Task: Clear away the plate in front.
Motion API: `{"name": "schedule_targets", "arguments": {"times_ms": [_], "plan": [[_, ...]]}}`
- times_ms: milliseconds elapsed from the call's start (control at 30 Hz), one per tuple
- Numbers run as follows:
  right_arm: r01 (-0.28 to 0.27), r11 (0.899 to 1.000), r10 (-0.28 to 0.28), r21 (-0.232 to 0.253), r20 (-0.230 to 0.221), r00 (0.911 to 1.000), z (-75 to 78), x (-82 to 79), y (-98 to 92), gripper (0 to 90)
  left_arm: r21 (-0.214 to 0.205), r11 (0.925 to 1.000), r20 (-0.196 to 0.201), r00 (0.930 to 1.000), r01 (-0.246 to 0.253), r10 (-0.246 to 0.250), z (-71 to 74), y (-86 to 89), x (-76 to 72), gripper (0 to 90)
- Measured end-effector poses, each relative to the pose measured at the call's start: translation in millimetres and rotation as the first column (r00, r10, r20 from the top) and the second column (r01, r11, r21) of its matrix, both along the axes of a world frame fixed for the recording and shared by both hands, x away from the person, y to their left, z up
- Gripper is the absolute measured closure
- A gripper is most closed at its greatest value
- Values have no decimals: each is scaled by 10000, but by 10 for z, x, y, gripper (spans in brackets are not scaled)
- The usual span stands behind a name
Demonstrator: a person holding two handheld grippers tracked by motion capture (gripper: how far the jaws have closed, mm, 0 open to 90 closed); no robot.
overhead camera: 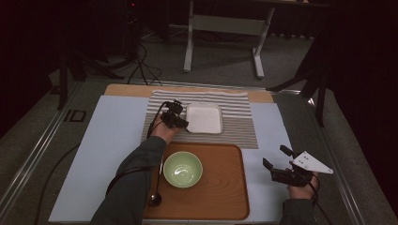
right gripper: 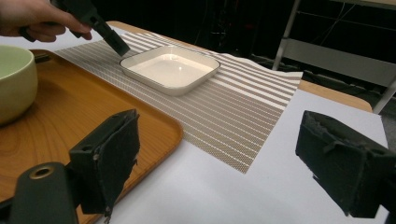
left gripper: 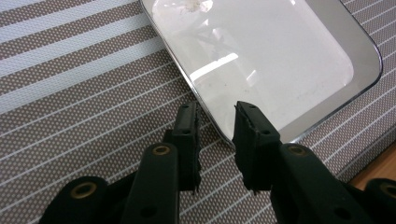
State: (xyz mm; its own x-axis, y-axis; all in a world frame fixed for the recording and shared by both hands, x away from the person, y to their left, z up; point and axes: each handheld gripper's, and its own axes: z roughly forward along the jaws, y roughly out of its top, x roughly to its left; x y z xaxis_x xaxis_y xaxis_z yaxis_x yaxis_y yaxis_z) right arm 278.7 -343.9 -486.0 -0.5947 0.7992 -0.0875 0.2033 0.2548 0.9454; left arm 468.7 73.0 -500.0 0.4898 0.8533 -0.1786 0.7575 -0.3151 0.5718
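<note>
A white square dish lies on a striped placemat. My left gripper is down at the dish's near-left rim. In the left gripper view my left gripper has one jaw on either side of the rim of the dish, with a gap still showing around the thin edge, so it is open. The right gripper view shows this gripper tipped onto the dish. My right gripper hovers over the pale sheet at the right, its jaws wide open and empty.
A wooden tray near the front holds a green bowl, with a dark spoon at the tray's left edge. A pale sheet covers the table. A desk frame stands on the floor beyond.
</note>
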Motion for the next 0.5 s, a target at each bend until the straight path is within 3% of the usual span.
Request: {"name": "schedule_targets", "arguments": {"times_ms": [233, 367, 400, 433, 500], "plan": [[-7, 10000, 7, -12, 9, 10000, 1, 1, 2, 130, 217, 9998, -169, 9999, 11, -8, -60, -68, 62, 787], [-3, 10000, 3, -3, 6, 10000, 0, 3, -1, 130, 253, 9997, -129, 9999, -51, 55, -11, -63, 83, 851], [-19, 10000, 19, 2, 10, 10000, 0, 2, 0, 130, 364, 9993, -62, 9999, -123, 125, 5, -61, 89, 889], [-26, 10000, 26, 1, 10, 10000, 0, 2, 2, 130, 759, 9969, -64, 9997, -213, 219, 2, -65, 101, 900], [-26, 10000, 26, 1, 12, 10000, 0, 2, 1, 130, 716, 9969, -240, 9991, -331, 349, -23, -43, 120, 900]]}}
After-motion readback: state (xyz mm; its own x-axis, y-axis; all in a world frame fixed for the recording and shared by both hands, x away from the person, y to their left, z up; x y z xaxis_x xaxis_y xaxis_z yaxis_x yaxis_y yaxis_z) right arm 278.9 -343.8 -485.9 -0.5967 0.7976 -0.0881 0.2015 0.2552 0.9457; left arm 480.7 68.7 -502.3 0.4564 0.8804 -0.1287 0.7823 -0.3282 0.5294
